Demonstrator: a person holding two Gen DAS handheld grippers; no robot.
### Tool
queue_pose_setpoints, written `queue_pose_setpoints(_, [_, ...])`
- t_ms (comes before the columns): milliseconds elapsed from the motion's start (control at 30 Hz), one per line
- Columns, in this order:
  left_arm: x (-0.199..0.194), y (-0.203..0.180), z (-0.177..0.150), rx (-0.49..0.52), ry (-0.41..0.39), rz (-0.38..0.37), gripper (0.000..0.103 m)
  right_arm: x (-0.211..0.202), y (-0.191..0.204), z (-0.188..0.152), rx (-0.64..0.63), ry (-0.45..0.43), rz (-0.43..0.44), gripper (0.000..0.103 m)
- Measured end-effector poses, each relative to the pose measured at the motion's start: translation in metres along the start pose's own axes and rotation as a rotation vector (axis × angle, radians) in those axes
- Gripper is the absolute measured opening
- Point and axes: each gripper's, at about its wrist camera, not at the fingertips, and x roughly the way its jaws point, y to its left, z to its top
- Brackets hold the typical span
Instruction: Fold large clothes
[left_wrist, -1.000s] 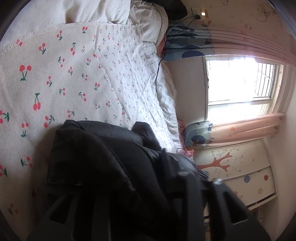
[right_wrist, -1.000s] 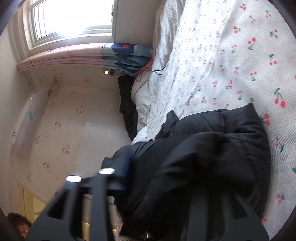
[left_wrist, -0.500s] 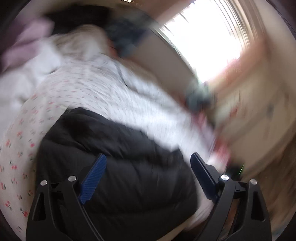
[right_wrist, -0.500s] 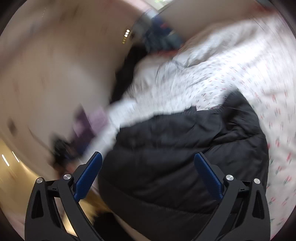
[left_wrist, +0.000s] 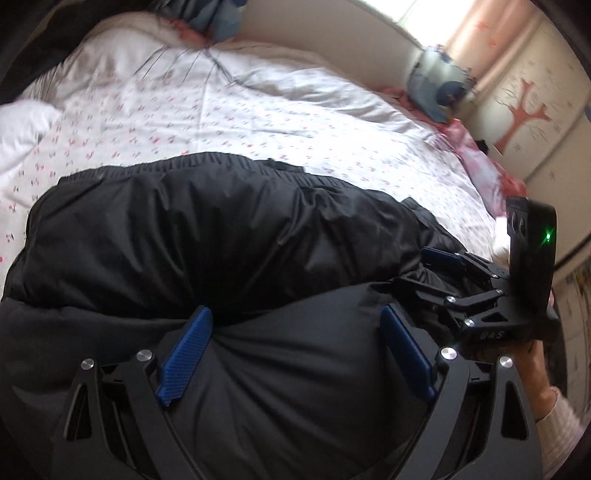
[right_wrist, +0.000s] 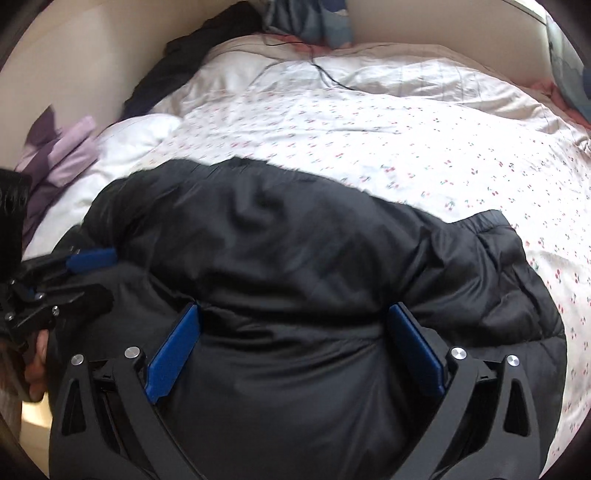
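Note:
A large black puffer jacket (left_wrist: 221, 240) lies bunched on the cherry-print bed sheet (left_wrist: 258, 122); it also fills the right wrist view (right_wrist: 295, 258). My left gripper (left_wrist: 295, 332) is wide open, its blue pads either side of a bulge of jacket at the near edge, not clamping it. My right gripper (right_wrist: 295, 332) is wide open the same way over the jacket's near edge. The right gripper also shows at the right of the left wrist view (left_wrist: 443, 273), and the left gripper at the left of the right wrist view (right_wrist: 88, 273).
A white quilt (right_wrist: 140, 136) and purple clothes (right_wrist: 62, 155) lie at the bed's left. A dark garment (right_wrist: 192, 55) and a blue cushion (right_wrist: 314, 22) sit at the head. A black cable (right_wrist: 328, 77) crosses the sheet. A painted cabinet (left_wrist: 524, 110) stands right of the bed.
Both grippers have let go of the jacket and opened wide. Both views have swung from sideways to level, and the jacket now lies spread on the bed.

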Motion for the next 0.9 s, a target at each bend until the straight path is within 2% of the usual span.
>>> queue_pose_setpoints(67, [0.000,-0.001,0.007,-0.004,0.006,0.018,0.088,0.010,0.000,0.006,-0.008,0.028,-0.015,0.096])
queue_pose_setpoints(133, [-0.002,-0.001,0.015,-0.030,0.011,0.021,0.088,0.008,-0.001,0.012,0.000,0.014,-0.014,0.096])
queue_pose_setpoints(200, [-0.010,-0.006,0.026,-0.037,-0.027,0.007,0.088,0.008,0.001,0.020,-0.003,0.002,-0.010,0.096])
queue_pose_setpoints(300, [-0.007,-0.007,0.043,-0.016,-0.070,0.039,0.088,0.022,-0.001,0.034,-0.002,0.010,-0.019,0.096])
queue_pose_setpoints(467, [0.049,0.027,0.058,-0.088,-0.011,0.093,0.088,0.065,-0.015,0.057,0.029,0.052,-0.038,0.096])
queue_pose_setpoints(600, [0.061,0.035,0.070,-0.129,0.017,0.108,0.088,0.085,-0.022,0.072,0.064,0.111,-0.032,0.096])
queue_pose_setpoints(667, [0.046,0.035,0.073,-0.164,-0.008,0.070,0.088,0.065,-0.023,0.079,0.080,0.028,0.022,0.096])
queue_pose_setpoints(733, [0.034,0.038,0.076,-0.149,-0.049,0.079,0.088,0.057,-0.026,0.083,0.077,-0.014,0.014,0.096])
queue_pose_setpoints(800, [0.040,0.049,0.078,-0.157,-0.039,0.101,0.088,0.074,-0.038,0.083,0.098,0.040,-0.017,0.096])
queue_pose_setpoints(900, [0.058,0.063,0.071,-0.190,-0.030,0.070,0.088,0.098,-0.050,0.077,0.143,0.094,0.010,0.096])
